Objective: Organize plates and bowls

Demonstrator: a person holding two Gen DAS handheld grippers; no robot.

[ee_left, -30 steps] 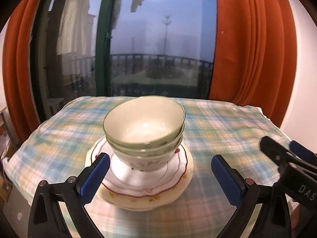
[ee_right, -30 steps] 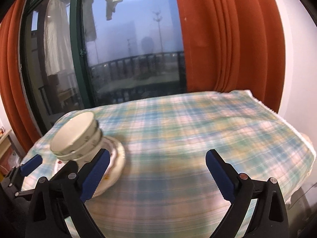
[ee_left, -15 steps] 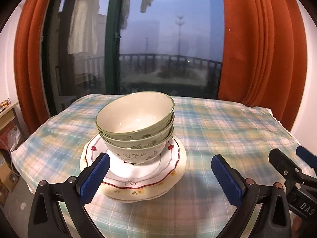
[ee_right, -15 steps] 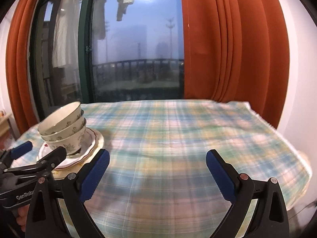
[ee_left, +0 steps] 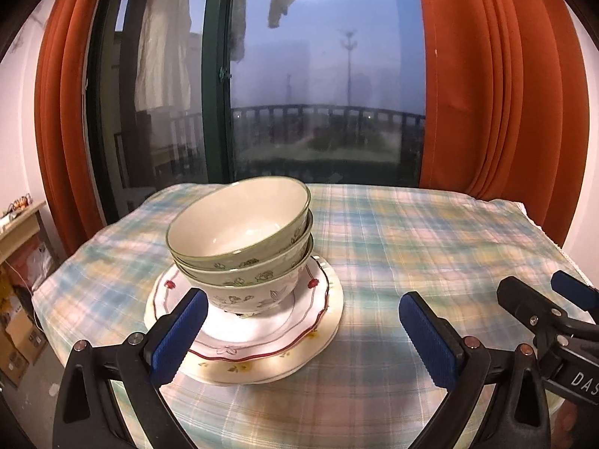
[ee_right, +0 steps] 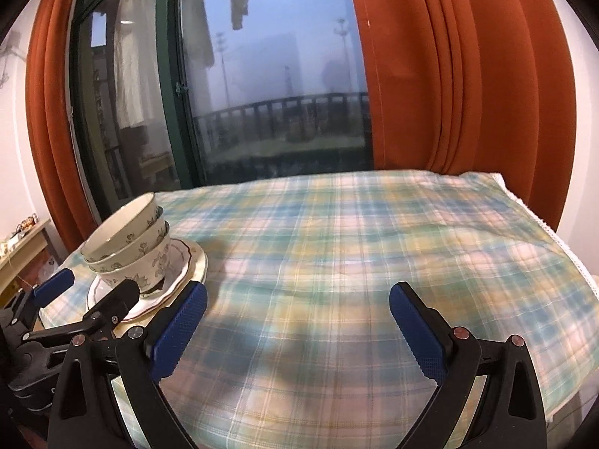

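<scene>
Orange curtains point(ee_left: 498, 86) flank a dark balcony window point(ee_left: 318, 86); in front sits a tabletop point(ee_left: 430, 232) under plaid cloth.

Task items: one stack near the tabletop's left edge, toward the front. Nothing else on the cloth in either view.

Count:
- bowls point(ee_left: 243, 239): 3, nested, rims up
- plates point(ee_left: 307, 321): at least 2 visible — red-rimmed one on top, cream floral one under it. The edge lines hint at a third; can't confirm.

Grippers:
- left hand-held gripper point(ee_left: 299, 329): jaws spread wide, nothing between them, sits just in front of the stack, apart from it.
- right hand-held gripper point(ee_right: 297, 321): also spread and empty, over bare cloth at the front middle of the tabletop, well clear of the stack.

My read: stacking looks done or nearly so; both grippers are free.

Risks from here:
- Bowl nest looks tilted in the right wrist view, top rim leaning left. Could be fisheye. If real, a nudge from the left fingers could slide it off the plate.
- Plates have scalloped rims and don't sit concentric, so the base may rock if pushed.
- Cloth is loose and wrinkled; dragging a gripper across it could tug the whole stack toward the left edge.
</scene>
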